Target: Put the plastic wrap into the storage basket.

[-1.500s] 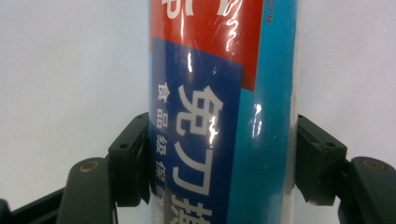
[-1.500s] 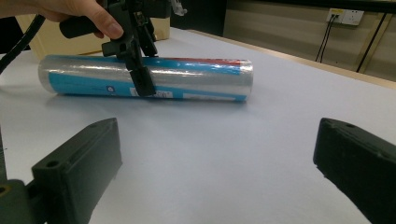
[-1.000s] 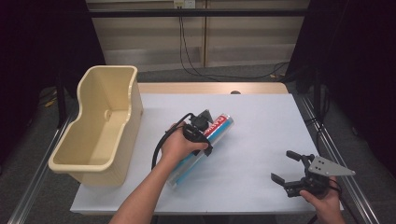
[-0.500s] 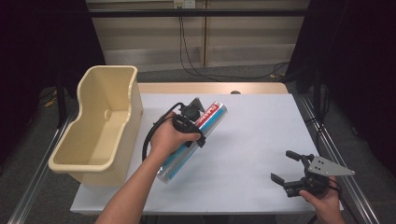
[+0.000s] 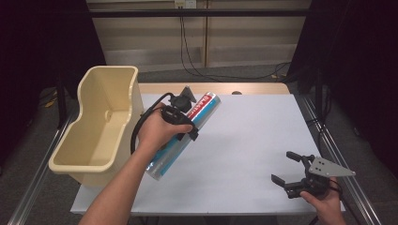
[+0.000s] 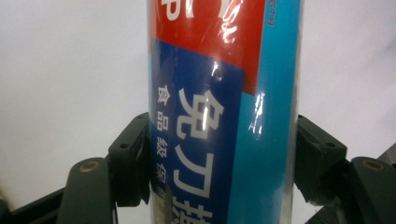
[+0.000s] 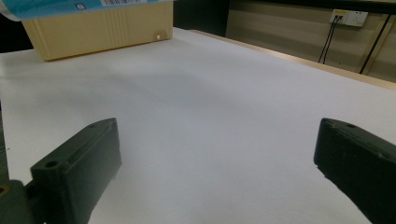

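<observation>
left gripper clamped on film roll box beside the bin

left gripper (image 5: 180, 123) holds a long cling film box (image 5: 183, 136), jaws pressed on both long sides of it, as the left gripper view shows: one black jaw on each edge of the box (image 6: 224, 116), no gap. grip sits around the upper-middle of the box, nearer its far end than its near end. box is blue and teal with a red band and white characters, wrapped in glossy plastic. it runs diagonally, far end angled away from the cream bin (image 5: 101, 126), near end down by the bin's front corner. box sits just beside the bin's right wall, outside it, not over the opening. cannot tell for sure if the box rests on the white table (image 5: 244, 140) or is lifted off it; near end looks close to the surface. person's left hand (image 5: 159, 133) wraps the gripper body, cable looping toward the bin side.

right gripper (image 5: 293, 171) is well apart from the bin, at the table's near right corner, jaws spread wide with nothing between them. right gripper view shows bare table (image 7: 210, 116) between the two jaws, the bin (image 7: 102, 28) far off and the box's end (image 7: 56, 8) at the top edge.
</observation>
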